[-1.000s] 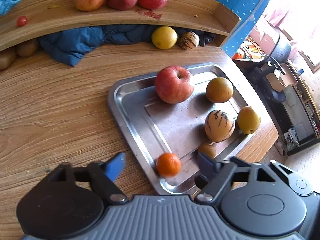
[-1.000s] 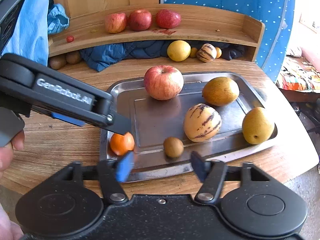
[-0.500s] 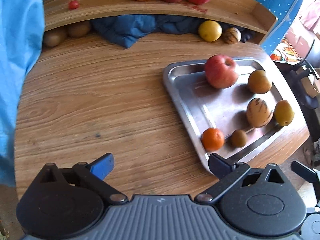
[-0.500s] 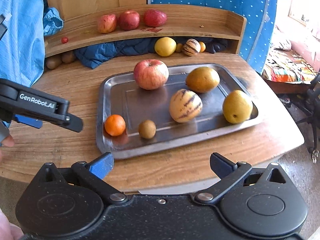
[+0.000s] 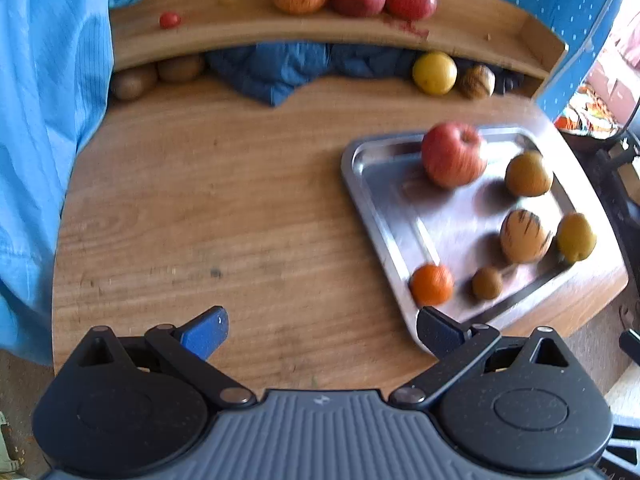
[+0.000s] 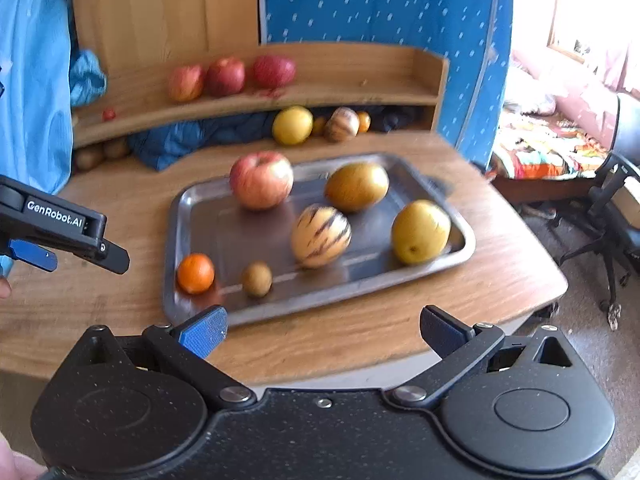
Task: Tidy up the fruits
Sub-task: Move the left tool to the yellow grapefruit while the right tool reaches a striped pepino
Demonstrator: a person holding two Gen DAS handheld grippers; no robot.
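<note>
The left gripper (image 5: 322, 330) is held with its jaws spread wide and nothing between its fingers. In the right wrist view it appears from the side at the left edge, fingers pointing right. The right gripper (image 6: 323, 330) is likewise spread wide and empty. Part of a hand (image 6: 5, 290) shows behind the left gripper.
</note>
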